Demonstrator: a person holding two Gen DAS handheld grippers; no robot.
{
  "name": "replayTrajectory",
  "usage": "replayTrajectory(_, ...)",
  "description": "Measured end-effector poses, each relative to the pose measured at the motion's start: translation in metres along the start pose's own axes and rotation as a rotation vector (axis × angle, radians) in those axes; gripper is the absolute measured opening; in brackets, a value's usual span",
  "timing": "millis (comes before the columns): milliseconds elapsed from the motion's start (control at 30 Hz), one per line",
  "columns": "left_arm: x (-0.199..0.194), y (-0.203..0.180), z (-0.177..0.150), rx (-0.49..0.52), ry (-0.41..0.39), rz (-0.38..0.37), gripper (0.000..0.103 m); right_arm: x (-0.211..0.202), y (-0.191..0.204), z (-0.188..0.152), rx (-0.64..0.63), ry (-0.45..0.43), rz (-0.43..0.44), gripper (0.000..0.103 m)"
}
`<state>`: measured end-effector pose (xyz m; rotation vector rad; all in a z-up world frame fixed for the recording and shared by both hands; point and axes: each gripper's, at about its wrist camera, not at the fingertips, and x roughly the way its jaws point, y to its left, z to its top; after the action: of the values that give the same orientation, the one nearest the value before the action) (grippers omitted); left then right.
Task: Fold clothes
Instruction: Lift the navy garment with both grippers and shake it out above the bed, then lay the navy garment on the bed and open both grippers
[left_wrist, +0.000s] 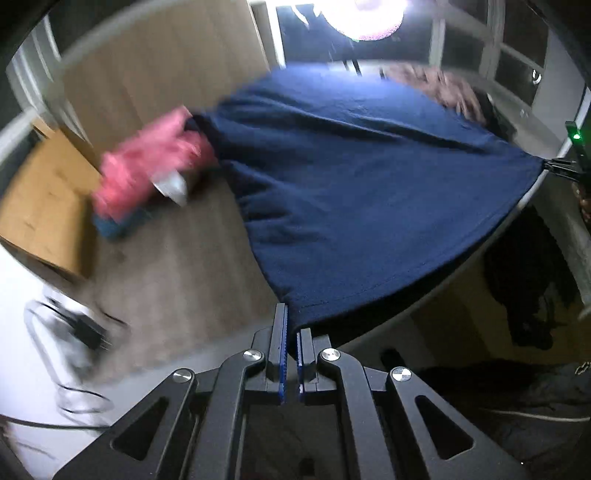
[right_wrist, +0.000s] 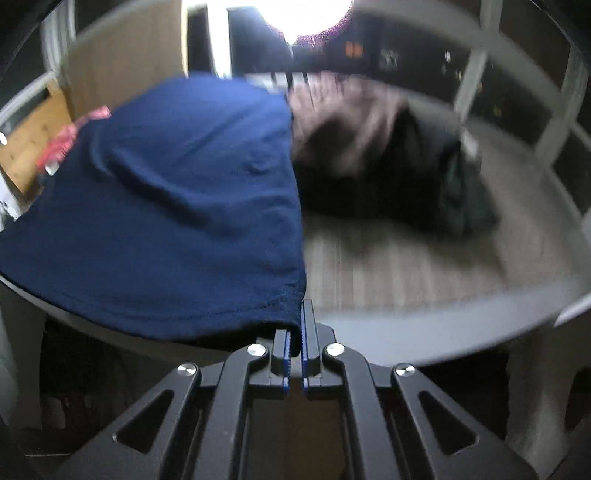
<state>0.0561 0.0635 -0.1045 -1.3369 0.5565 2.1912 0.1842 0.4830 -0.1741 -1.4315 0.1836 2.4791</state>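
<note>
Here, the navy shirt (left_wrist: 369, 192) lies spread over the round table (right_wrist: 424, 266), its hem hanging just past the near rim; bare tabletop lies open right of it in the right view and left of it in the left view. A pink cloth (left_wrist: 147, 166) sits against the shirt's far left side, a dark pile (right_wrist: 388, 166) against its far right, both blurred. Left gripper (left_wrist: 291, 328) has its fingers nearly together, clamped on the left hem corner; right gripper (right_wrist: 295, 325) likewise nips the right hem corner, hem taut between them.
</note>
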Motion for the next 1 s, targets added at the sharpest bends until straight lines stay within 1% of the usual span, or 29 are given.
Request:
replayTrajectory(100, 0.038, -0.013, -0.019, 0.005, 0.075, -0.035, 0.003, 0.025, -0.001, -0.020, 0.008, 0.046, -0.011, 0.004)
replayTrajectory(167, 0.051, -0.019, -0.026, 0.005, 0.098, -0.056, 0.003, 0.033, 0.003, -0.031, -0.001, 0.060, -0.023, 0.004)
replayTrajectory(200, 0.056, -0.022, -0.038, 0.000, 0.102, -0.063, 0.003, 0.035, 0.002, -0.032, 0.001, 0.064, -0.024, 0.004)
replayTrajectory(400, 0.062, -0.010, -0.056, -0.045, 0.110, -0.078, 0.003, 0.020, 0.001, -0.024, 0.024, 0.067, -0.016, 0.004)
replayTrajectory(567, 0.072, -0.014, -0.070, -0.046, 0.134, -0.075, 0.003, 0.030, 0.007, -0.029, -0.009, 0.130, -0.027, 0.004)
replayTrajectory(733, 0.082, -0.013, -0.075, -0.042, 0.153, -0.077, 0.004, 0.041, 0.014, -0.033, -0.042, 0.192, -0.038, 0.004)
replayTrajectory(833, 0.085, -0.015, -0.077, -0.006, 0.179, -0.071, 0.010, 0.047, 0.019, -0.036, -0.062, 0.229, -0.045, 0.005)
replayTrajectory(867, 0.085, -0.016, -0.078, 0.013, 0.185, -0.061, 0.014, 0.049, 0.020, -0.037, -0.069, 0.242, -0.047, 0.006)
replayTrajectory(900, 0.081, -0.015, -0.079, 0.025, 0.186, -0.058, 0.018, 0.051, 0.021, -0.038, -0.076, 0.254, -0.049, 0.011)
replayTrajectory(933, 0.076, -0.014, -0.081, 0.036, 0.186, -0.056, 0.019, 0.050, 0.023, -0.040, -0.093, 0.270, -0.056, 0.012)
replayTrajectory(1000, 0.061, -0.004, -0.081, 0.011, 0.173, -0.081, 0.021, 0.032, 0.023, -0.047, -0.139, 0.284, -0.080, 0.013)
